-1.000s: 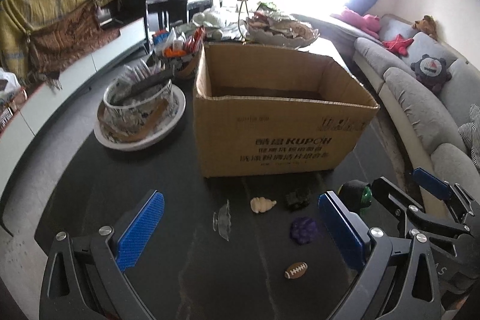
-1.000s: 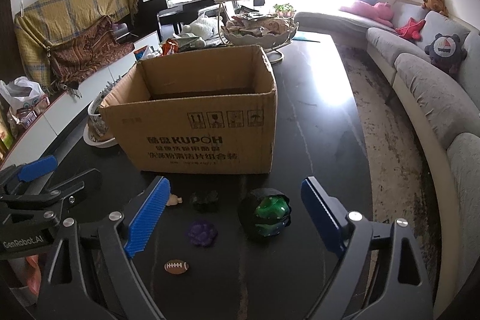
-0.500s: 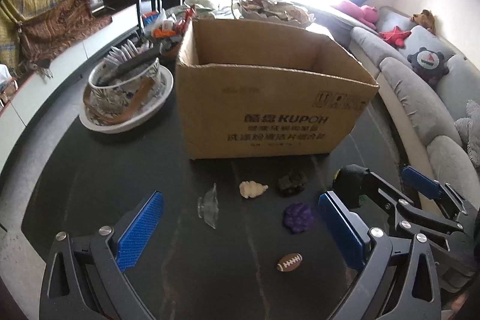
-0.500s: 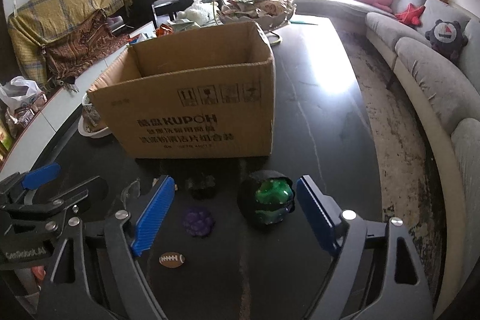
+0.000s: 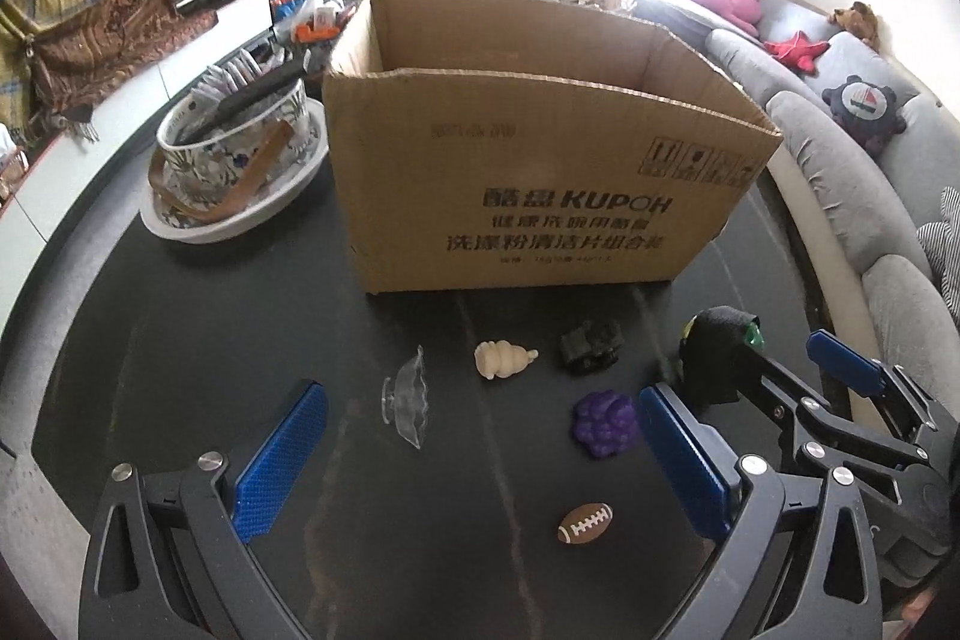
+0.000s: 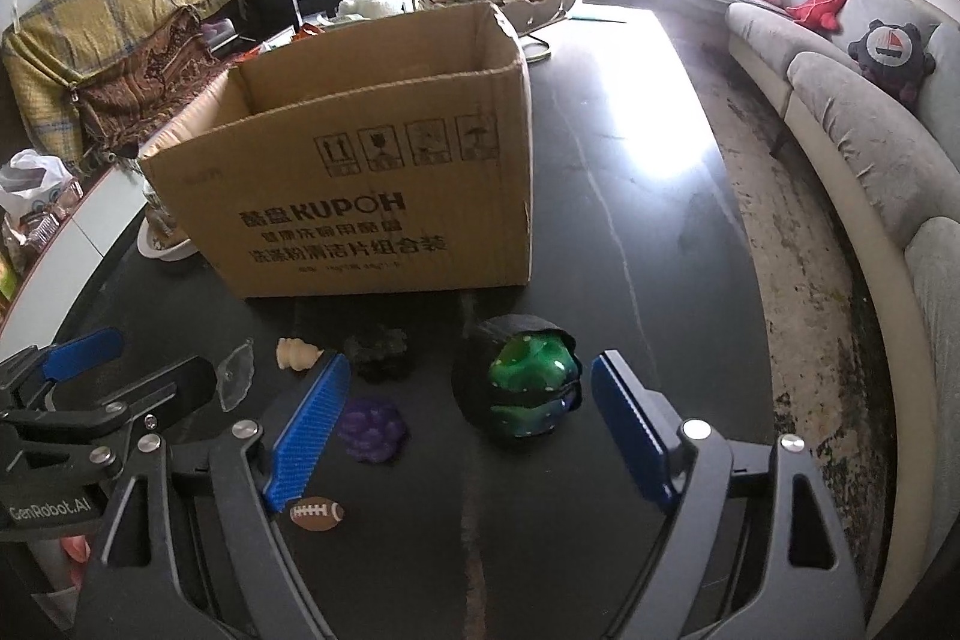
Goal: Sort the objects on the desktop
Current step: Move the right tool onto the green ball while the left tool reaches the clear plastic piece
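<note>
Black stone formed the bench (image 5: 198, 340), on which an open cardboard box (image 5: 540, 184) stood with small things scattered just in front of it: a clear glass dish (image 5: 405, 403), a cream shell (image 5: 501, 359), a black lump (image 5: 591, 345), a purple cluster (image 5: 605, 423), a tiny football (image 5: 585, 523) and a green-and-black ball (image 6: 525, 385). Both claws were spread wide and held nothing; the left claw (image 5: 480, 460) hovered over the dish, shell and football, while the right claw (image 6: 465, 430) had the ball between its blue fingers (image 6: 630, 436), untouched. A patterned ceramic bowl (image 5: 234, 142) on a plate sat just left of the box.
</note>
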Demonstrator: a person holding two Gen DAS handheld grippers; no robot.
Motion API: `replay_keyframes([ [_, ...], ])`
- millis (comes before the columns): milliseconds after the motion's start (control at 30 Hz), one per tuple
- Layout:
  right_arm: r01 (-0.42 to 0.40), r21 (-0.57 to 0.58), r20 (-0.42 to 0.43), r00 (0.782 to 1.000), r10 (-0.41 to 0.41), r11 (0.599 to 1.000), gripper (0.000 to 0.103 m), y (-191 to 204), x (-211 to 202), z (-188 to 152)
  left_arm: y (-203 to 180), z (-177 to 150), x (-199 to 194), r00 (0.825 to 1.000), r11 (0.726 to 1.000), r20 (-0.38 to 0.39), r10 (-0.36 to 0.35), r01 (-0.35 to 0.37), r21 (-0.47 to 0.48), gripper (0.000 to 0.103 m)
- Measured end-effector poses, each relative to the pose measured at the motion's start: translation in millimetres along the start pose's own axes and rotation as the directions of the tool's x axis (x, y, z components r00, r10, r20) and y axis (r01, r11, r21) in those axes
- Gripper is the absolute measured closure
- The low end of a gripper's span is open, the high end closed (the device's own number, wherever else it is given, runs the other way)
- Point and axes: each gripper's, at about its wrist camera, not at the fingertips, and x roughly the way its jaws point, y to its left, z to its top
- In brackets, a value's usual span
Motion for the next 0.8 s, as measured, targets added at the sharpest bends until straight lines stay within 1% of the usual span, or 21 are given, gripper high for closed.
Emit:
replay_keyframes([
  [233, 0.005, 0.008, -0.022, 1.0, -0.005, 1.0, 0.022, -6, 12, -3, -3, 1, 14, 0.999, 1.0, -0.033, 0.006, -0.006, -0.001, 0.001],
  [333, 0.011, 0.007, -0.03, 0.999, -0.011, 1.0, 0.024, -7, 17, -4, -4, 1, 19, 0.999, 1.0, -0.047, 0.007, -0.007, 0.0, 0.001],
  [467, 0.012, 0.008, -0.044, 0.999, -0.012, 1.0, 0.025, -10, 25, -5, -5, 1, 28, 0.998, 1.0, -0.062, 0.013, -0.012, 0.004, 0.001],
  [800, 0.017, 0.007, -0.075, 0.997, -0.017, 1.0, 0.026, -17, 41, -9, -8, -1, 45, 0.996, 0.999, -0.08, 0.036, -0.033, 0.03, 0.001],
])
